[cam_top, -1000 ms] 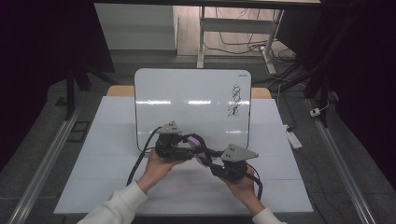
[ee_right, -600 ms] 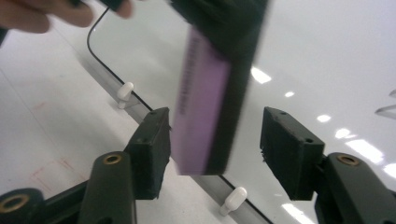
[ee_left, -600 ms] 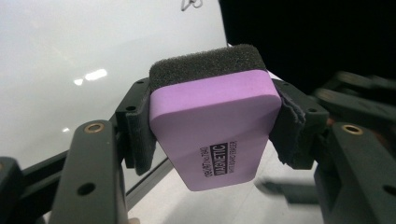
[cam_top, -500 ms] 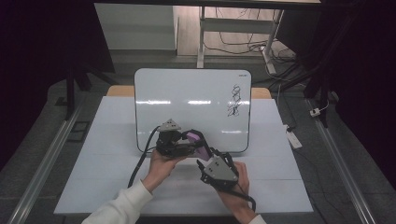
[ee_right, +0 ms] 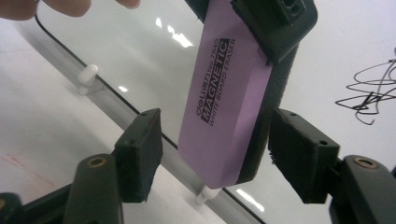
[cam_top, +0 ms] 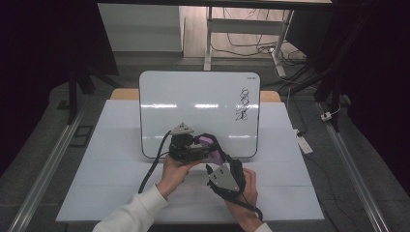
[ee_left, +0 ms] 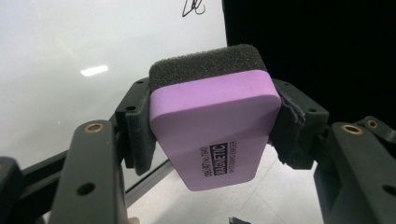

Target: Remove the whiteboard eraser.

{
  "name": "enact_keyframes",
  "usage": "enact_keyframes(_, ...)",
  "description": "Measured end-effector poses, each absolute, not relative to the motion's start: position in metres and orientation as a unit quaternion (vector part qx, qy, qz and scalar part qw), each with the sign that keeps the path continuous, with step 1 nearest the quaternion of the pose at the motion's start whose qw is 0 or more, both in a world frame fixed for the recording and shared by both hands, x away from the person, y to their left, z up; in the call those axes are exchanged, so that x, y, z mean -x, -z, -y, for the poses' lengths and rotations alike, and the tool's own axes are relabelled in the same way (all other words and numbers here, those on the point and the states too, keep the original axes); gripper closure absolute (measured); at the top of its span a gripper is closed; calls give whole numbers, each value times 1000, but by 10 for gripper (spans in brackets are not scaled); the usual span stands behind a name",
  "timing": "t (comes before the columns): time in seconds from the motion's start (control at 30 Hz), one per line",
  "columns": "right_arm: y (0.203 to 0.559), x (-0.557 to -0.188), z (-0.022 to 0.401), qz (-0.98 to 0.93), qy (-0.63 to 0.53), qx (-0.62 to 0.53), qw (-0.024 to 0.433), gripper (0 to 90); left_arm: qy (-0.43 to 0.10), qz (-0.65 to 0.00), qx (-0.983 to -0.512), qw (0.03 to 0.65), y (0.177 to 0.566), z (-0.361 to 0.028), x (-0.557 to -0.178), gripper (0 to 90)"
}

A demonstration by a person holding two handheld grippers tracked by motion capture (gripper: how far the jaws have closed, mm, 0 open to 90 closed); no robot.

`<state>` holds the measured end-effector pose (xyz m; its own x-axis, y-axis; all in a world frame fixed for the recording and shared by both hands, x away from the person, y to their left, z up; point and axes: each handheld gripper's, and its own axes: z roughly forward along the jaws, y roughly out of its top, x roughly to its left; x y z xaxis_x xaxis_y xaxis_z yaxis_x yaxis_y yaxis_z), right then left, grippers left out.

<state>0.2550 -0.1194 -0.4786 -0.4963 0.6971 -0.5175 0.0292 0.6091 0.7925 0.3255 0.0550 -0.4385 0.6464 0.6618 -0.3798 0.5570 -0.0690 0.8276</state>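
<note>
Purple eraser (ee_left: 217,126) looks light, foam-bodied with soft felt face, pinched by its long edges in left tool (ee_left: 212,123); right tool (ee_right: 215,154) has just spread, pads clear, straddling its free end.

You are working in a lab-like recording room: dark curtains (cam_top: 43,58) are hanging around the white table (cam_top: 121,159), cables (cam_top: 241,46) are trailing across the floor.

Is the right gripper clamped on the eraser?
No. In the right gripper view the purple eraser sits between its jaws with gaps on both sides; the left gripper holds it.
</note>
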Motion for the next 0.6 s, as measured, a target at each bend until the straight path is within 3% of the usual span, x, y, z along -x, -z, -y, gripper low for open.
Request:
enact_keyframes(0.13, 480, -246, 109, -774, -334, -194, 502, 348, -42, -428, -720, 545, 438, -54, -326, 391)
enact_keyframes(0.2, 482, -247, 101, -774, -302, -196, 522, 288, -21, -443, -709, 549, 439, -51, -327, 392)
enact_keyframes(0.4, 492, -260, 101, -758, -256, -217, 559, 241, 5, -464, -693, 551, 439, -46, -328, 391)
enact_keyframes(0.6, 494, -270, 105, -753, -231, -218, 576, 316, 34, -484, -680, 550, 441, -38, -327, 389)
